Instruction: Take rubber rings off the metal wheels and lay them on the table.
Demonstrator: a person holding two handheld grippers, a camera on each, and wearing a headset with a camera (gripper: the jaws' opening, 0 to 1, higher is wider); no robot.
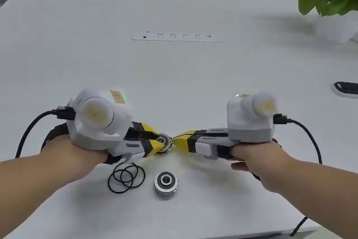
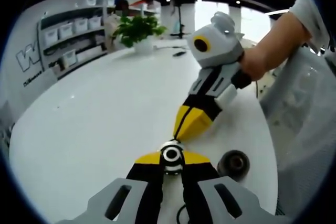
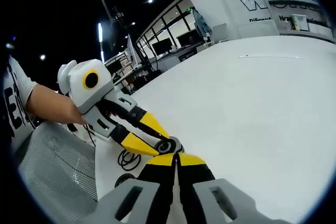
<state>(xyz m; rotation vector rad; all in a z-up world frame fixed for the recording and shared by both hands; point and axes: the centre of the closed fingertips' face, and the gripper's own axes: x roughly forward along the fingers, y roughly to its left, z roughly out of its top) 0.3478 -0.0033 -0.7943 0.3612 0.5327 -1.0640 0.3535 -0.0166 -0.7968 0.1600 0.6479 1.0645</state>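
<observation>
Lower centre of frame, left gripper (image 1: 159, 143) clamping a wheel (image 1: 163, 141), right gripper (image 1: 178, 140) pinched closed against its rim, loose rings (image 1: 126, 177) and second wheel (image 1: 165, 182) lying on the surface (image 1: 224, 71) just below.

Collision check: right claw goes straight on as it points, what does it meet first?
The metal wheel held in the left claw, just ahead of the right claw; they may already touch, depth unclear.

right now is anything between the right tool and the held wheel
Nothing visible. The right tool meets the wheel in the left tool; the spare wheel and loose rings lie on the table nearer the person.
</observation>
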